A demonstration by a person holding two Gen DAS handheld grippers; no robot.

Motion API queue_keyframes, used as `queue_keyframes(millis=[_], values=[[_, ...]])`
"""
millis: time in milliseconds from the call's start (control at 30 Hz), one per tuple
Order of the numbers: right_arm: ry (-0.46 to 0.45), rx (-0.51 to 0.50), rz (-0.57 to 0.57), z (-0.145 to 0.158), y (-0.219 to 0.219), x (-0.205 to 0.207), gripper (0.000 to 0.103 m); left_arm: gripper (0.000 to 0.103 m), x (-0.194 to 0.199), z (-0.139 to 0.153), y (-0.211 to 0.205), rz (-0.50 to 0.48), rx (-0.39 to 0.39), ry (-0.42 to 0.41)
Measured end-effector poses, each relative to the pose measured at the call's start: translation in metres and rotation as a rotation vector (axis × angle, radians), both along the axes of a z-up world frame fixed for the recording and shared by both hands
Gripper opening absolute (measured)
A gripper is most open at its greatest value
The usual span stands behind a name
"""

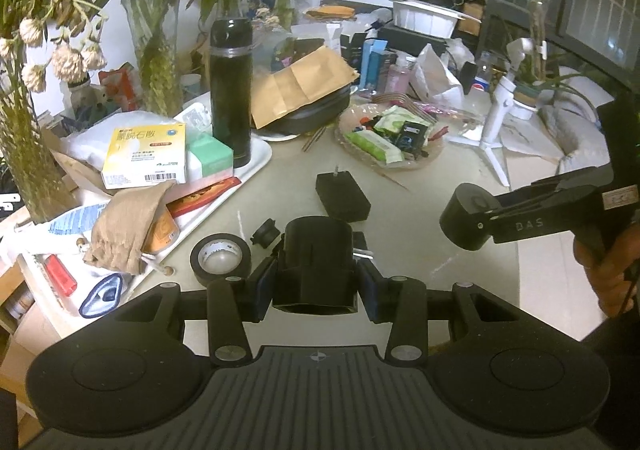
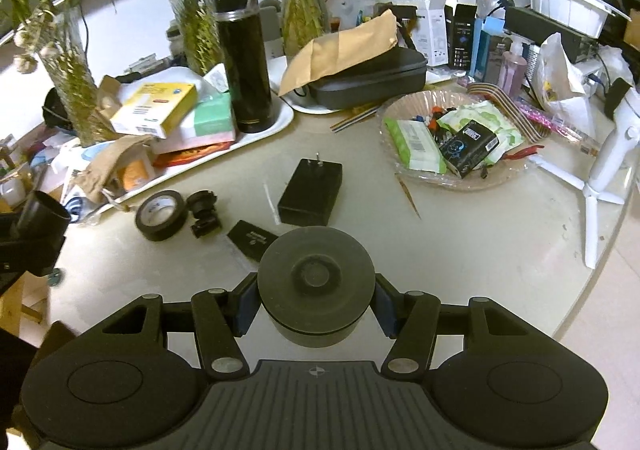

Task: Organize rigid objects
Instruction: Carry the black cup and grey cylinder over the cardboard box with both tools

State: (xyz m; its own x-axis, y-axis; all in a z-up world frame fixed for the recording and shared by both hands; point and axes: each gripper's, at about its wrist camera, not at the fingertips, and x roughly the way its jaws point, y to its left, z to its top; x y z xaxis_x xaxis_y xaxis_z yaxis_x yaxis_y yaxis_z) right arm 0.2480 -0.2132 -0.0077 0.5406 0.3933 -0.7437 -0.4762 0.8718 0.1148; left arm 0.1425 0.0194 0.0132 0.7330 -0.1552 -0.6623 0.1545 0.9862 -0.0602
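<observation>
Black hollow cylinder (image 1: 316, 262) clamped in left jaws | matte round cap (image 2: 316, 282) clamped in right jaws

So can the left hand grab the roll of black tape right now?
Probably not yet. The left gripper already has its jaws shut on a black cup-shaped part, so it is full. The tape roll lies uncovered on the table beside it.
</observation>
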Motion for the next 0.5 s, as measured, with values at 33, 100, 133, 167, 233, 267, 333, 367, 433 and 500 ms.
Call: queue_keyframes(millis=[33,100,133,167,233,267,333,367,433,500], values=[[-0.001,0.002,0.001,0.002,-0.001,-0.003,0.061,0.043,-0.002,0.001,-0.001,-0.004,0.004,0.000],[-0.001,0.007,0.004,0.005,-0.003,-0.010,0.061,0.043,-0.005,0.002,-0.002,-0.009,0.012,0.001],[-0.001,0.010,0.008,0.008,-0.004,-0.014,0.061,0.043,-0.006,0.002,-0.003,-0.011,0.015,0.003],[-0.002,0.013,0.011,0.009,-0.004,-0.017,0.061,0.043,-0.008,0.003,-0.003,-0.012,0.018,0.006],[-0.004,0.018,0.018,0.013,-0.005,-0.025,0.061,0.043,-0.011,0.003,-0.004,-0.013,0.020,0.010],[-0.005,0.022,0.024,0.016,-0.005,-0.029,0.061,0.042,-0.012,0.003,-0.004,-0.016,0.021,0.012],[-0.004,0.033,0.031,0.020,-0.006,-0.036,0.061,0.043,-0.016,0.004,-0.004,-0.017,0.026,0.017],[-0.005,0.040,0.034,0.022,-0.007,-0.040,0.061,0.043,-0.019,0.004,-0.004,-0.014,0.030,0.020],[-0.004,0.052,0.039,0.025,-0.007,-0.049,0.061,0.043,-0.022,0.004,-0.003,-0.016,0.028,0.028],[-0.003,0.062,0.047,0.027,-0.008,-0.057,0.061,0.043,-0.026,0.004,-0.003,-0.017,0.022,0.034]])
